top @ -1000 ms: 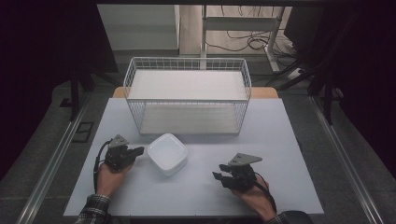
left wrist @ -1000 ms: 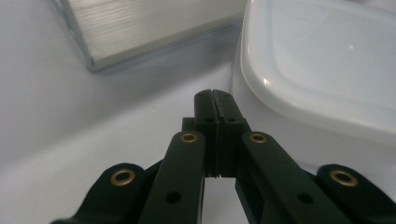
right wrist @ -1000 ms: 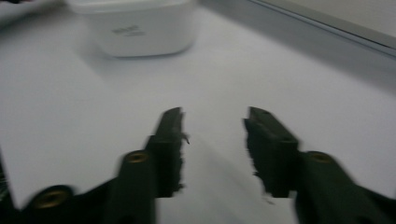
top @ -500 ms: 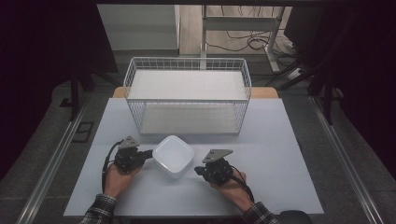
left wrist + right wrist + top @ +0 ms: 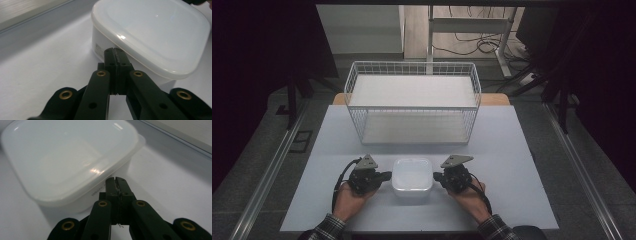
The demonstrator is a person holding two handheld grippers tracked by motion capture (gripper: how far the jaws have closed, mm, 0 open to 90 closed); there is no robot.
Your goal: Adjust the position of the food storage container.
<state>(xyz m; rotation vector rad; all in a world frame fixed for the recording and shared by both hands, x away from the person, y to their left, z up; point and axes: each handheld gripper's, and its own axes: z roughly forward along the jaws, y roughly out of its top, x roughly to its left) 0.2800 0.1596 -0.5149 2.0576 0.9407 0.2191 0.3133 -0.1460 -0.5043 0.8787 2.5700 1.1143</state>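
High view shows two hands at the near edge of the counter (image 5: 522, 150), the left tongs (image 5: 387, 175) and the right tongs (image 5: 435, 175) flanking a white lidded container (image 5: 412, 175) that sits between them. Left gripper view adds what that one cannot: these tongs (image 5: 114, 50) are pressed together, empty, tips against the container's (image 5: 155, 32) side wall under the lid rim. Right gripper view shows its tongs (image 5: 116, 179) likewise pressed shut, holding nothing, tips at the container's (image 5: 67, 152) opposite wall. Farther off stands a white wire basket (image 5: 412, 95).
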